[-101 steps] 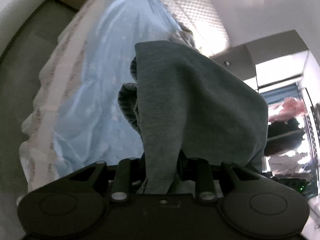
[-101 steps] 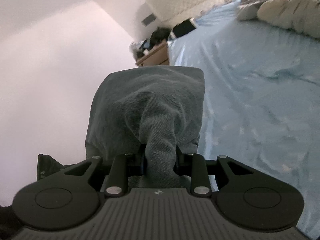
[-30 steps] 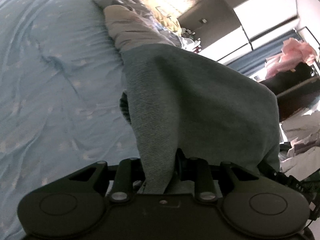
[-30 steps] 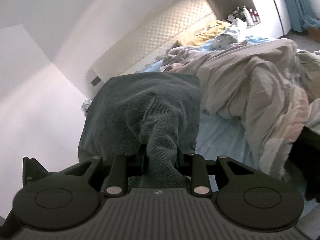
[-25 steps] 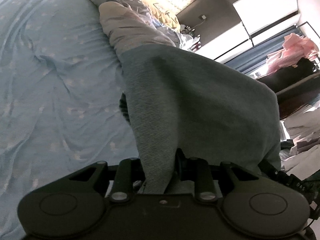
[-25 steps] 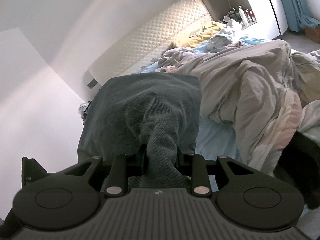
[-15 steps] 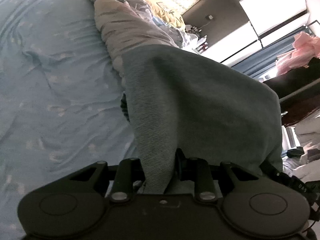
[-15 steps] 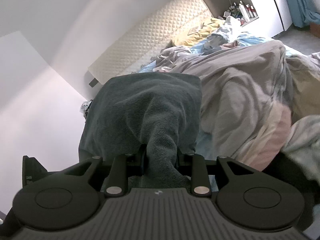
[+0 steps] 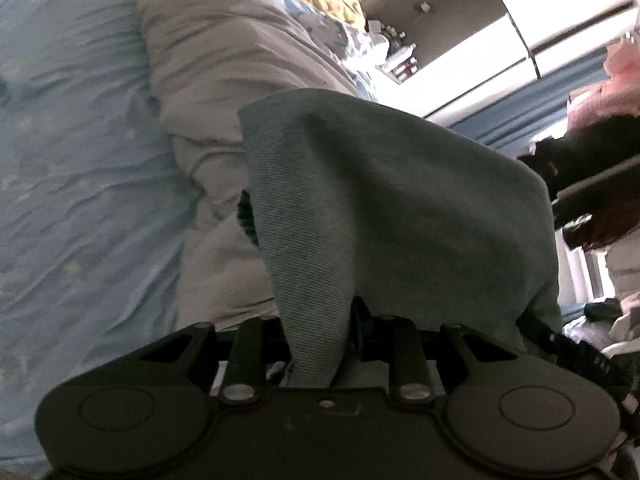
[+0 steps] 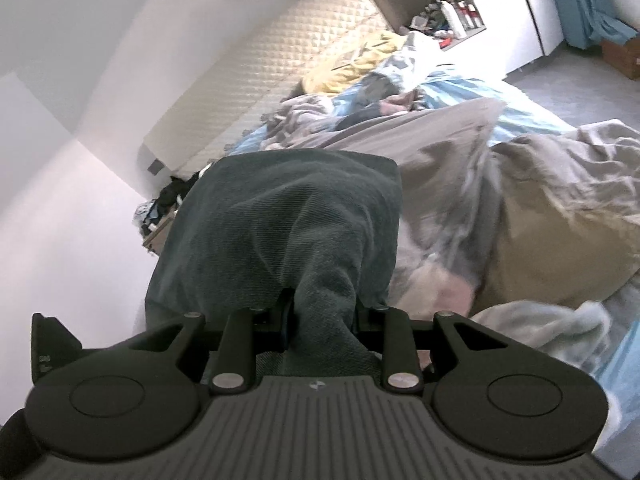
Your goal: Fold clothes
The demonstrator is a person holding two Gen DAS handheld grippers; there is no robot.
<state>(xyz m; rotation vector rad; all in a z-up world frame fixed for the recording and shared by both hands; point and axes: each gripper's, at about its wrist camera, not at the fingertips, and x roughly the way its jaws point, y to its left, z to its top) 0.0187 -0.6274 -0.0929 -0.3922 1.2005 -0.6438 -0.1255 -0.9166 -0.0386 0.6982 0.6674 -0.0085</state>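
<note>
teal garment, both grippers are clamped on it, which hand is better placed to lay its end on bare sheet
Left. Open blue sheet lies beside the left gripper; the right gripper, gripping the teal garment, faces the rumpled duvet.

1. My left gripper is matt black, with a smooth body.
2. It carries two round raised discs at its outer corners, two flat link bars with silver screw heads, and a tiny screw at centre.
3. A black ribbed cable with white lettering runs off its right side.
4. My right gripper is dark grey; its body is ribbed lengthwise, bears a small round emblem, and has the same discs and silver screws.
</note>
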